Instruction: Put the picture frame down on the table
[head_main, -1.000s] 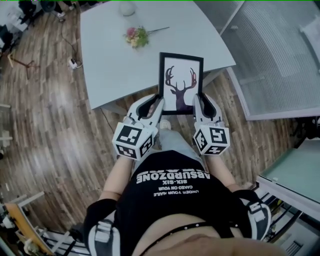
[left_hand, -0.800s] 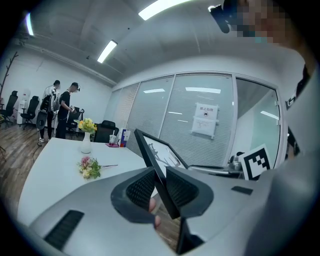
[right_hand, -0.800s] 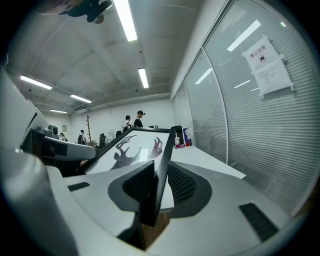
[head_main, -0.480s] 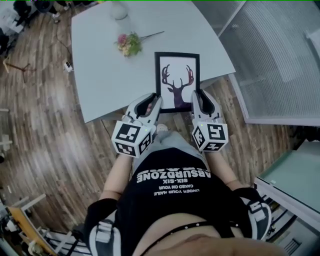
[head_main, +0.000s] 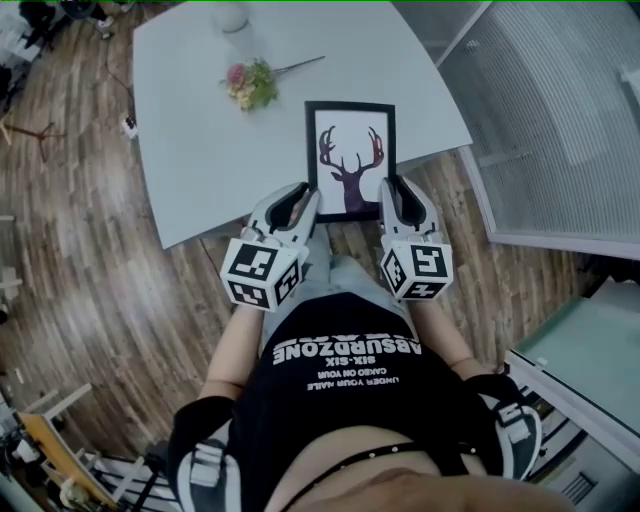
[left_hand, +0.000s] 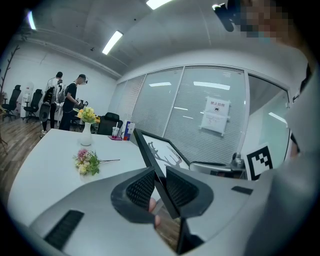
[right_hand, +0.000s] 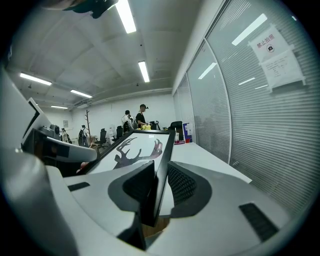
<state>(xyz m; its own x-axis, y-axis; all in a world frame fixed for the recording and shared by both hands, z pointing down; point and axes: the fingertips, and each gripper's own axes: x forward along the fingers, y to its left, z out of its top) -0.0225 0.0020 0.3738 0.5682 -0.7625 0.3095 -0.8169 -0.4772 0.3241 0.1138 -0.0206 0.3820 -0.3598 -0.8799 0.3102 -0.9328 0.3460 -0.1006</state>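
A black picture frame (head_main: 350, 158) with a deer-antler print is held over the near edge of the white table (head_main: 200, 150), face up and nearly flat. My left gripper (head_main: 306, 196) is shut on the frame's near left edge (left_hand: 155, 172). My right gripper (head_main: 388, 190) is shut on its near right edge (right_hand: 161, 170). In the left gripper view the frame slants up and away between the ribbed pads (left_hand: 142, 187). The right gripper view shows the antler print (right_hand: 135, 150) stretching away from the jaws. Whether the frame touches the table I cannot tell.
A small bunch of flowers (head_main: 250, 85) lies on the table beyond the frame, and a white vase (head_main: 230, 15) stands at the far edge. Wood floor surrounds the table. A glass wall with blinds (head_main: 560, 110) runs along the right. People stand far off (left_hand: 67, 97).
Both grippers have carried the frame forward and a little left, further over the table. Their hold on it is unchanged.
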